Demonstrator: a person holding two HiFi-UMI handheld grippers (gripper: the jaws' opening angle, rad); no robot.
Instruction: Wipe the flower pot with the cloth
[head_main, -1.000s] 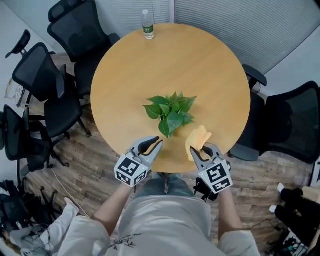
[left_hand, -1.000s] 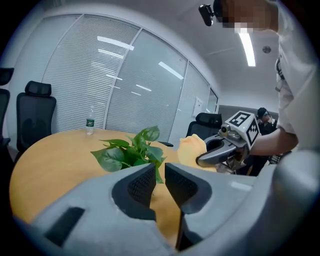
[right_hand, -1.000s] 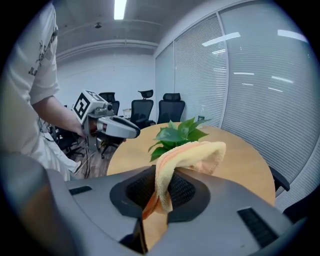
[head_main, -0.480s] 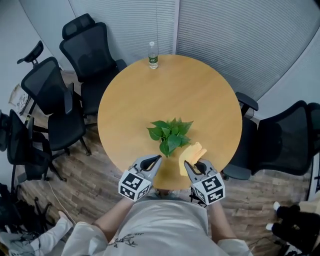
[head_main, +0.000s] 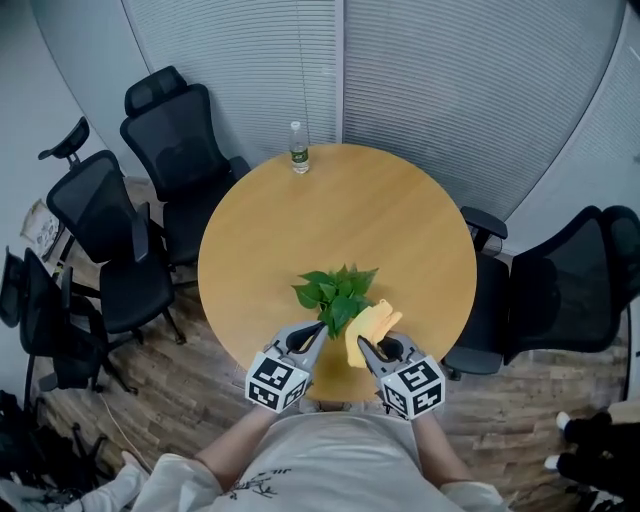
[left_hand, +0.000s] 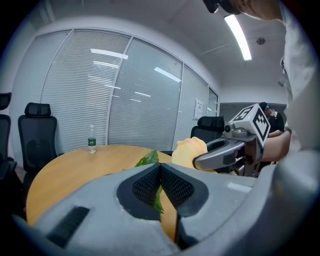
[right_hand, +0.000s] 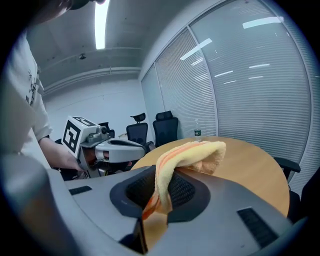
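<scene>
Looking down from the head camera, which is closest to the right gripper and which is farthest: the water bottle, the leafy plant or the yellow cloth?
1. Yellow cloth, clamped in the right gripper itself.
2. Leafy plant, just past the cloth, slightly left.
3. Water bottle, at the far edge of the table.

Right tool (head_main: 369, 347) holds yellow cloth (head_main: 364, 322) beside the plant (head_main: 335, 290) (round table (head_main: 400, 215)).

The cloth (right_hand: 186, 152) is pale yellow with an orange stripe along its fold. The plant (head_main: 337, 292) has bright green leaves. The worktop (head_main: 400, 220) is honey-coloured wood. The left hand-held gripper (head_main: 320, 328) and right hand-held gripper (head_main: 364, 345) are grey, with black-and-white square markers. The chairs (head_main: 165, 130) are black, and the bottle (head_main: 298, 150) bears a green label.
</scene>
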